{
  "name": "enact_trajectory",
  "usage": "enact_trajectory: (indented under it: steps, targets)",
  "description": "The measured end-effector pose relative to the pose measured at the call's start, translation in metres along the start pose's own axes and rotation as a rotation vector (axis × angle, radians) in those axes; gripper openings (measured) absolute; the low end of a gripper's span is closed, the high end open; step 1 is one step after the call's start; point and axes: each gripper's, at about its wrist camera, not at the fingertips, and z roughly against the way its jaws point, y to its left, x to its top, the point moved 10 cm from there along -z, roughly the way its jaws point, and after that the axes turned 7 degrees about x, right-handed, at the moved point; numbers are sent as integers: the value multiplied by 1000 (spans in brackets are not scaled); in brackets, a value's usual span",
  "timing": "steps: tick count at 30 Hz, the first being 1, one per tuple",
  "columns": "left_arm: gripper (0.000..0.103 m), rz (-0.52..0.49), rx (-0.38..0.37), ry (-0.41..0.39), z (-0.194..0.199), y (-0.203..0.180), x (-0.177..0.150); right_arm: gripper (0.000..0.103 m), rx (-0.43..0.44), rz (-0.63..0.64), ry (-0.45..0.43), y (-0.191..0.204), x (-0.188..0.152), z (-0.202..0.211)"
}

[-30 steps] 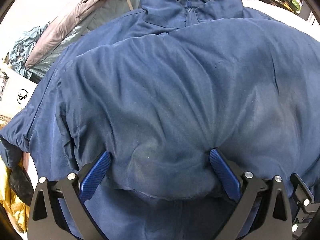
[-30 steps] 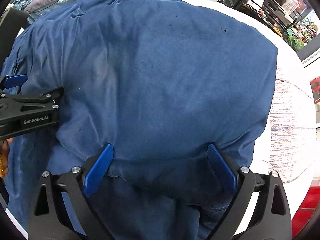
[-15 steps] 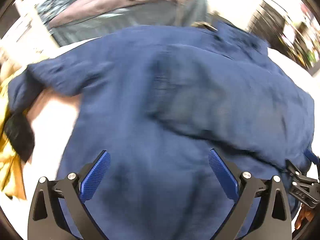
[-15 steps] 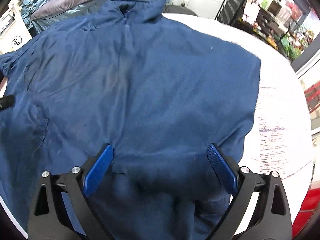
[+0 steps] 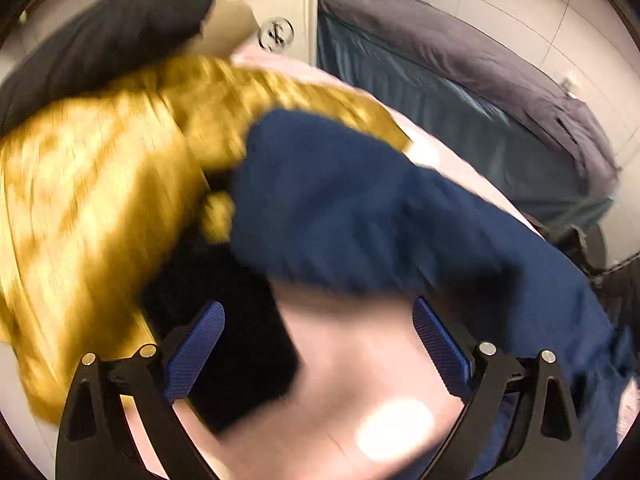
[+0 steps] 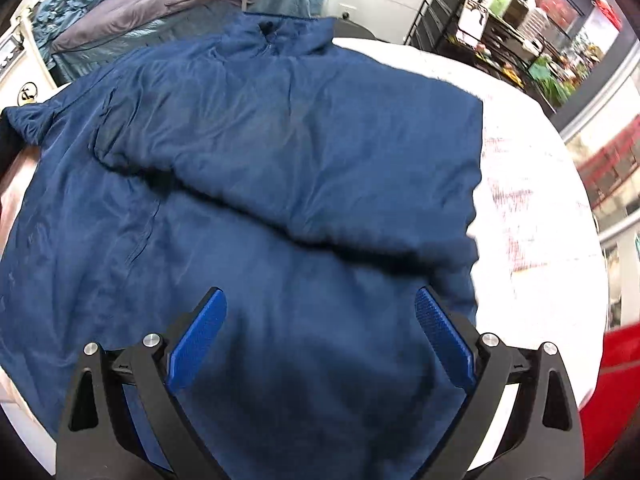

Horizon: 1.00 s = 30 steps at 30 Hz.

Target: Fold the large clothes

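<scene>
Left wrist view: the left claw (image 5: 316, 344) no longer stands over the body of the blue jacket (image 5: 360, 208), as it did a second ago; it now looks down at the jacket's outstretched left sleeve end, with bare pale counter (image 5: 360, 380) directly between its fingers. The picture is heavily blurred. The claw is released: its jaws have just been closing slightly, yet they stand wide apart with no cloth between them. To the left of the sleeve lies a crumpled yellow garment (image 5: 92, 208), and a black garment (image 5: 224, 320) lies under the left fingertip; whether the sleeve rests on either I cannot tell.

Right wrist view: the right claw (image 6: 320, 336) hangs over the lower middle of the jacket, released, jaws wide, pads clear of the fabric. A second ago it sat low against the folded edge; the view is now wider, taking in the collar (image 6: 280, 28) at the far side and the white counter to the right. One sleeve lies folded diagonally across the chest, and the jacket's right edge is straight. The left sleeve extends past the left edge of the body toward the counter's side.

Judgement: the right-hand fold is laid and let go. The unfolded left sleeve is the next item, and the left claw appears positioned to take it. Risk: picking up the neighbouring yellow or black cloth along with the sleeve.
</scene>
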Motion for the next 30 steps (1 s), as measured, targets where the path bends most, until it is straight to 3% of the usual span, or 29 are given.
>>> enact_trajectory:
  steps: [3, 5, 8, 10, 11, 12, 13, 15, 19, 24, 27, 30]
  targets:
    - [92, -128, 54, -68, -10, 4, 34, 94, -19, 21, 22, 20, -11, 0]
    - [89, -189, 60, -47, -24, 1, 47, 94, -20, 40, 48, 37, -14, -2]
    - [64, -204, 7, 50, -49, -11, 52, 94, -8, 59, 41, 57, -10, 4]
    - [57, -210, -27, 94, -63, -13, 47, 94, -1, 80, 28, 67, -6, 10]
    - [45, -225, -36, 114, -67, -15, 42, 94, 0, 90, 28, 70, -5, 12]
    - [28, -240, -34, 119, -68, -16, 37, 94, -2, 105, 28, 73, -4, 14]
    - [20, -255, -30, 107, -66, -18, 38, 94, -8, 125, 27, 75, -2, 15]
    - [14, -260, -33, 54, -56, -23, 46, 94, -17, 142, 19, 76, 1, 18]
    - [12, -256, -29, -101, -7, -30, 89, 94, -4, 102, 12, 65, 3, 19]
    - [12, -296, -138, -289, 94, -87, 144, 94, 33, 50, 20, 55, 7, 12]
    - [12, -347, -237, -349, 152, -141, 143, 94, 59, 43, -2, 53, 15, 13]
    - [12, -429, -337, -374, 198, -203, 107, 94, 71, 32, -20, 47, 23, 15]
